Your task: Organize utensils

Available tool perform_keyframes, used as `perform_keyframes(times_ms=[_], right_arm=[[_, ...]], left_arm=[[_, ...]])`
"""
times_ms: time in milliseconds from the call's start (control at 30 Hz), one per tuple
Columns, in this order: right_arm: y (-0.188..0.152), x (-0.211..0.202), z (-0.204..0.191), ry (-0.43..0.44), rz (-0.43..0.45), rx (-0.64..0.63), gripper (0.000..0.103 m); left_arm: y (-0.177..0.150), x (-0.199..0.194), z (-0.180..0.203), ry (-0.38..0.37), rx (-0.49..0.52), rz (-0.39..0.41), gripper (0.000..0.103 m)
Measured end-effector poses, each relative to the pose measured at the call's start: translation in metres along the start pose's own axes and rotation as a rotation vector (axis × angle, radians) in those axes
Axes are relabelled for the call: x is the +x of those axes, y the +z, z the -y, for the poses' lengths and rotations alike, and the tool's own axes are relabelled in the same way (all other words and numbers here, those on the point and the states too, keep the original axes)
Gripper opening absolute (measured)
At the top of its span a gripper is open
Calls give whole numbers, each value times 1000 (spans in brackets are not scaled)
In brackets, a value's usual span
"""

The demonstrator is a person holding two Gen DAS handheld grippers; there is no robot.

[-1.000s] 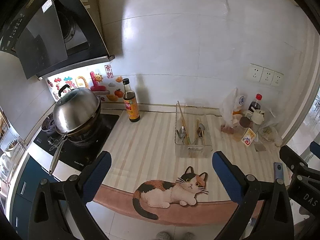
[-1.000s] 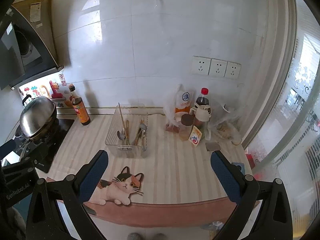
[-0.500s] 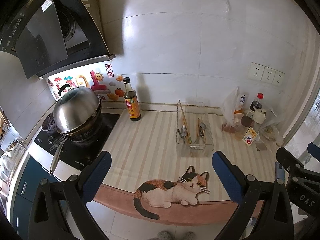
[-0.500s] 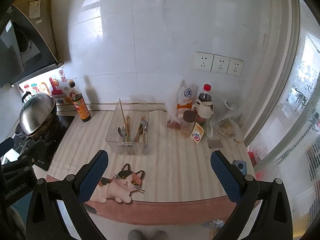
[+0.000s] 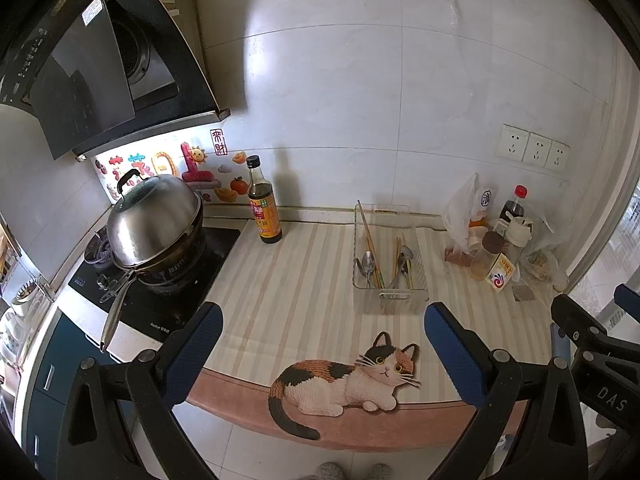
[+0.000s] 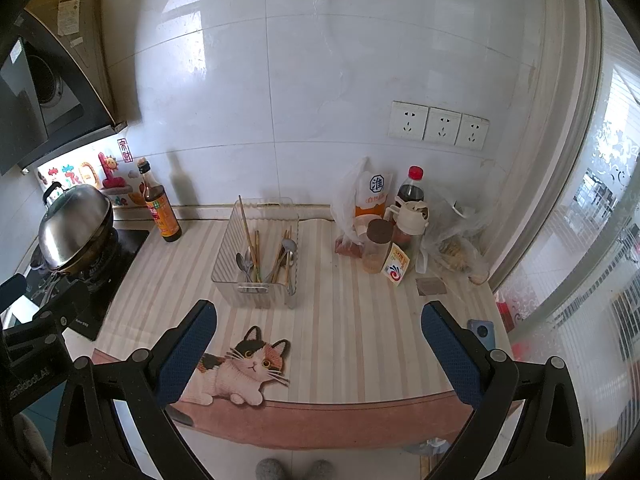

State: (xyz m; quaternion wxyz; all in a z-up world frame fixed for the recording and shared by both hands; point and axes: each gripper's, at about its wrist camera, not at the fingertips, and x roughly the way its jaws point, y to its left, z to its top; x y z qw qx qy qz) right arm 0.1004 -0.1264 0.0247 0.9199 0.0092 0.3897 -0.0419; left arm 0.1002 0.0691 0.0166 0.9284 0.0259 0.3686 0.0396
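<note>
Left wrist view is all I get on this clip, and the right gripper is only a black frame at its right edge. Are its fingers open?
Observer: Yes. The right wrist view shows the right gripper with its blue-padded fingers spread wide and nothing between them.
Operator: Is anything on the counter hidden behind that frame?
Observer: A small blue rounded device lies near the right front corner of the striped countertop. I cannot tell what it is.
</note>
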Motion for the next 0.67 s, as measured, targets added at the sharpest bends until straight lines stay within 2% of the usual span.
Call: perform_keyframes(times_ms=[667], right_arm=[[1, 2, 0, 3, 0, -4, 103]], left_arm=[[0, 1, -2, -10, 4, -4, 103]])
